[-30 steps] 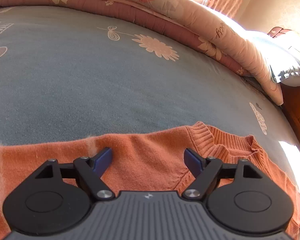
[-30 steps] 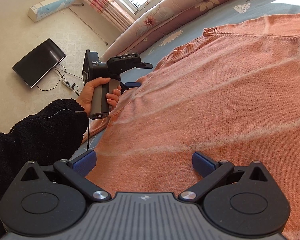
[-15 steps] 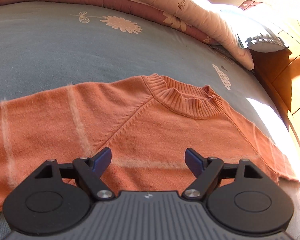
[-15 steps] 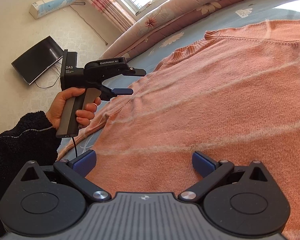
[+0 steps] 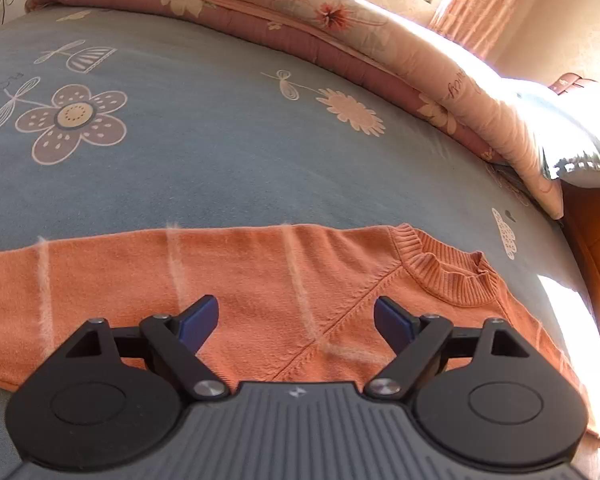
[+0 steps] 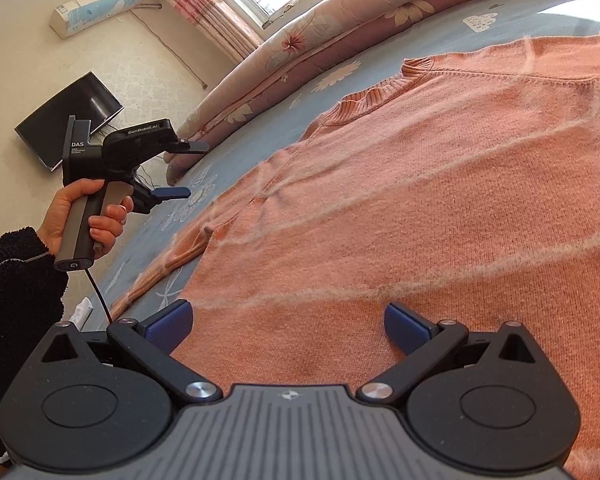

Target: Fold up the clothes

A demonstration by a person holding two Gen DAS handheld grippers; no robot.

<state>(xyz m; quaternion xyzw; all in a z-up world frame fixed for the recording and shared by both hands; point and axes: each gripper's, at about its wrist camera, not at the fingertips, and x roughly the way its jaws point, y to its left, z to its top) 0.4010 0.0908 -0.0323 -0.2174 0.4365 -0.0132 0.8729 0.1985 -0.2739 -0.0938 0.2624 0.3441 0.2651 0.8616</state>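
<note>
One orange knit sweater (image 6: 420, 208) with pale fuzzy stripes is what's getting folded, and it's lying spread flat on the blue flowered bedsheet (image 5: 204, 152), ribbed collar (image 5: 448, 276) toward the rolled-up quilt (image 5: 340, 28) along the far side. No folds that I can make out, though the hem end is out of both views.

Handling-wise I'd guess it's soft, floppy and pretty light, with zero stiffness, so whatever gets lifted will just drape and drag the rest along. Fuzzy knit on a cotton sheet probably clings a bit rather than slides. It also stretches, so pinching a single layer mid-panel would just tent it. Better spots, to my eye, are the thicker bits: the shoulder seam (image 5: 352, 312), the collar rib, or the sleeve (image 6: 168, 260) edge at the near left of the right wrist view.

The left gripper (image 5: 296, 320) has its jaws spread wide with nothing between them; the shoulder area sits right under and ahead of them, collar off to the right. From the right camera it looks held up off the bed beside the sleeve, no contact. The right gripper (image 6: 288, 322) is also wide open and empty, hovering over the sweater's body, with the fabric filling the gap between the pads (image 6: 404, 326). Can't tell whether it's touching.
</note>
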